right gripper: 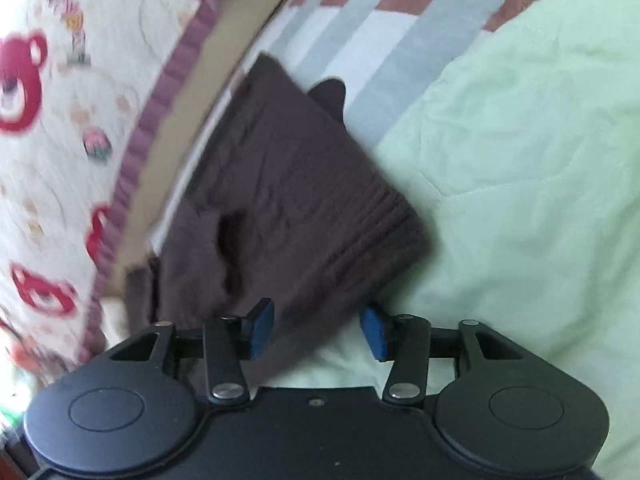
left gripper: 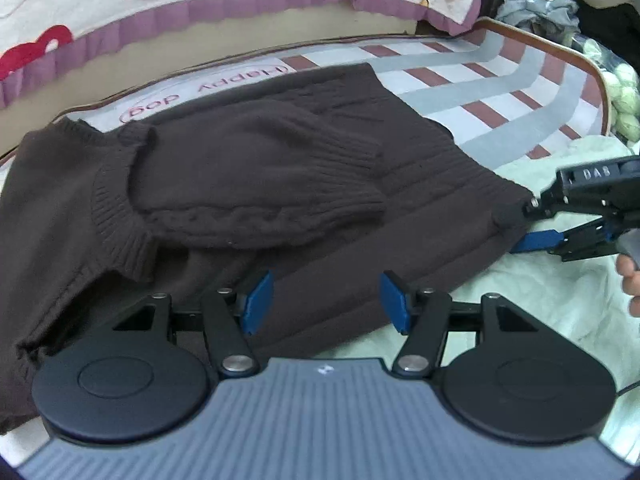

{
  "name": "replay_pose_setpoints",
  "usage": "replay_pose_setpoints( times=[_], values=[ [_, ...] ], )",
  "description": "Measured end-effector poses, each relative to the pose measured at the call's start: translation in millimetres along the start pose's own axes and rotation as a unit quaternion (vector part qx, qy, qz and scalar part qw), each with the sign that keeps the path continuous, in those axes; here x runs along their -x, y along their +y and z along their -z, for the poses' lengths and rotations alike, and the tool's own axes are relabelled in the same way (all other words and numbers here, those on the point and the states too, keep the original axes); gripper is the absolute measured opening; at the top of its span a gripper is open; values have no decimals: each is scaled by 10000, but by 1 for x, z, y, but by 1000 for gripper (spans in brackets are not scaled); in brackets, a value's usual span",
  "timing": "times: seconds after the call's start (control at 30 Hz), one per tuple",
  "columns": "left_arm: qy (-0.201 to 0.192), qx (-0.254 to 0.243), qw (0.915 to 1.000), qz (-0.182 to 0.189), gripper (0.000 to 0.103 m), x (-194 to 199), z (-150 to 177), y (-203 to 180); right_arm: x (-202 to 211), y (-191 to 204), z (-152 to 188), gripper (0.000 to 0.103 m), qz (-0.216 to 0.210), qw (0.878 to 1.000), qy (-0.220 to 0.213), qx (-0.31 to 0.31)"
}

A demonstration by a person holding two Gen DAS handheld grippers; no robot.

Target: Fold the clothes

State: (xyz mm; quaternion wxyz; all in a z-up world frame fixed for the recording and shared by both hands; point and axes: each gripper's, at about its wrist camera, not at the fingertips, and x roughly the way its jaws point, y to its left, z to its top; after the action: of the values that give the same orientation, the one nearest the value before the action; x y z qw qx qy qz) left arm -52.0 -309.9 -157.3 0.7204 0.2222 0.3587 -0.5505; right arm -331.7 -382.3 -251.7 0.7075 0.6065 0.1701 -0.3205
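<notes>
Brown knit sweater (left gripper: 248, 184): one sleeve folded across its chest; further folds remain. Left tongs (left gripper: 326, 300) and right tongs (right gripper: 316, 330) spread, empty, at its near edge.

A: Where is room lying open for a gripper?

B: The pale green sheet (right gripper: 520, 152) is spreading bare across the right half of the right wrist frame, and the striped mat (left gripper: 492, 80) is lying uncovered at the upper right of the left wrist frame.

A: What is standing in the way?

B: The brown sweater (left gripper: 240, 184) is covering the middle and left of the left wrist frame. The printed quilt (left gripper: 200, 8) with its purple border is walling off the whole top edge. A heap of clothes (left gripper: 540, 4) is crowding the upper right corner, and the right gripper (left gripper: 532, 220) is reaching in at the right edge, beside the sweater's hem.
</notes>
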Motion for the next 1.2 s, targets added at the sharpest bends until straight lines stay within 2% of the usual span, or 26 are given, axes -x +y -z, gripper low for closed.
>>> replay_pose_setpoints(
  times=[0.1,0.2,0.23,0.27,0.3,0.37,0.43,0.5,0.6,0.63,0.67,0.7,0.73,0.83,0.97,1.07,1.17,1.2],
  values=[
    [-110,88,9999,-86,59,2,0,6,-12,7,-10,58,-80,9994,-160,-310],
    [-218,340,9992,-6,59,0,-2,10,-32,24,-18,60,-241,9992,-306,-15],
    [-245,412,9988,43,59,-1,-3,10,-39,30,-20,53,-325,9987,-371,100],
    [-224,457,9987,65,59,-2,-3,9,-46,35,-21,39,-409,9980,-435,214],
    [-175,441,9989,53,58,-3,-5,7,-50,42,-24,13,-540,9975,-374,272],
    [-91,315,9995,-10,57,-3,-8,1,-47,64,-24,13,-851,9939,-234,666],
    [-182,84,9998,-10,59,2,-11,-7,-37,97,-20,13,-862,9840,-290,1530],
    [-284,-105,9995,17,59,4,-16,-14,-30,123,-18,13,-976,9731,-328,2059],
    [-420,-38,9991,89,59,6,-26,-14,-30,151,-18,13,-1290,9619,-169,2407],
    [-456,129,9987,193,59,8,-29,-8,-32,160,-18,13,-1404,9565,-100,2556],
    [-491,296,9979,296,53,10,-32,-2,-35,171,-18,13,-1510,9511,-36,2694],
    [-497,468,9969,378,24,12,-34,6,-39,181,-18,13,-1627,9460,95,2804],
    [-472,647,9958,437,12,13,-35,15,-43,189,-15,13,-1747,9403,250,2910],
    [-633,1178,9909,186,11,28,-30,45,-63,223,-4,13,-1895,9221,556,3327],
    [-1116,1886,9754,-257,10,66,-14,79,-88,273,14,12,-2298,8907,963,3803],
    [-1376,2304,9619,-514,10,87,2,97,-112,318,46,12,-2475,8542,1484,4326],
    [-1311,2845,9462,-811,10,94,30,110,-137,350,90,12,-2437,8163,2055,4816],
    [-1208,3047,9404,-906,10,95,41,114,-146,348,100,12,-2455,8163,2332,4680]
  ],
)
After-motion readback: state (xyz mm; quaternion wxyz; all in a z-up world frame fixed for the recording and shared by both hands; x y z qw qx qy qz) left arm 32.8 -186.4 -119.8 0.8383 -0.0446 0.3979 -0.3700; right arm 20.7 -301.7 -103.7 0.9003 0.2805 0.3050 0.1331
